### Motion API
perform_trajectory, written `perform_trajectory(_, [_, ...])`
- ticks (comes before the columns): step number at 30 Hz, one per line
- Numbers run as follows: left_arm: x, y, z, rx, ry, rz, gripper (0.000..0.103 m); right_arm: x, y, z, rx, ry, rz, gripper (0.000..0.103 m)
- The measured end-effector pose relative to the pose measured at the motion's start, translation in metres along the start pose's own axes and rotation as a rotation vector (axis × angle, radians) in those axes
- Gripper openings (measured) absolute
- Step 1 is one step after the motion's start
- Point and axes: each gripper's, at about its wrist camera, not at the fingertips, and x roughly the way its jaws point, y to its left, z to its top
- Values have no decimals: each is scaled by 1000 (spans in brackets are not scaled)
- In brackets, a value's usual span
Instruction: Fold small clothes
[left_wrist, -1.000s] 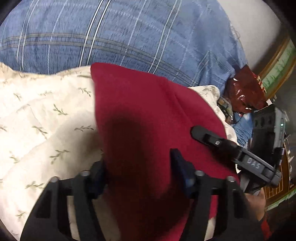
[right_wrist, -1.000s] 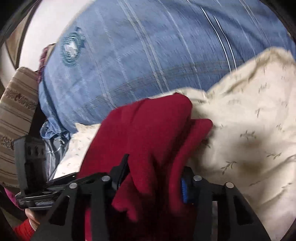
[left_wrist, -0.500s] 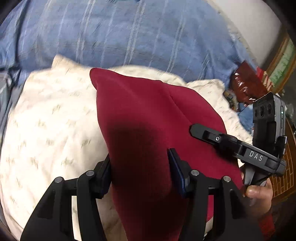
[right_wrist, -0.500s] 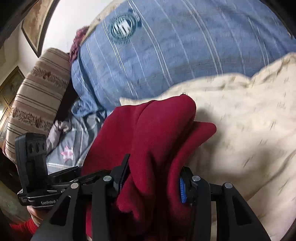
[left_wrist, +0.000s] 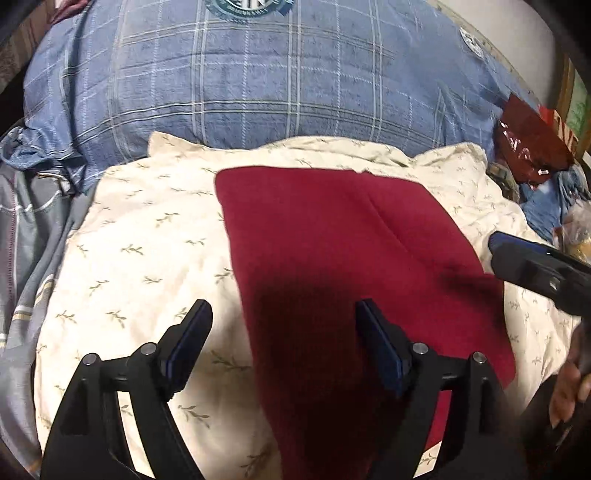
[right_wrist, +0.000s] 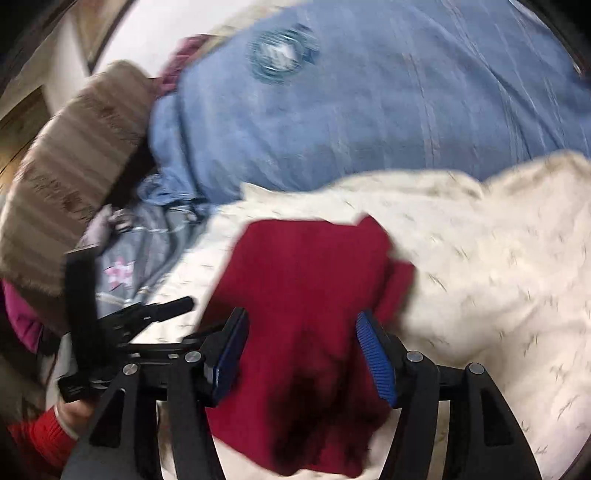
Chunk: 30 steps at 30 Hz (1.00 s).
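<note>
Left wrist view: a folded red cloth (left_wrist: 332, 266) lies flat on a cream leaf-print sheet (left_wrist: 140, 258) in front of a blue plaid pillow (left_wrist: 258, 92). The left claw (left_wrist: 282, 332) has just been opening, its fingers apart over the cloth's near edge. The right claw (right_wrist: 301, 347), also just opened, straddles the cloth without pressing it.

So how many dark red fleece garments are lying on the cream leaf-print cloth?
1. The dark red fleece garment lies folded flat on the cream leaf-print cloth, before both open grippers. Others may be hidden outside the views.
</note>
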Motion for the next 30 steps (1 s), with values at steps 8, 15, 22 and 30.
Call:
perform_trajectory(8, [-16,7,-7,0,-39,96,81,53,6,-35,-108,98,-229,49])
perform_trajectory(15, [-32,4,-13,-4,-83,114,81,35,4,-35,-54,65,-193,51])
perform_trajectory(22, [-48,0,-16,-28,-141,121,84,1,12,-35,12,6,-171,68])
perform_trajectory(30, [-61,-4,-19,-64,-177,117,87,-10,13,-37,39,-25,-213,79])
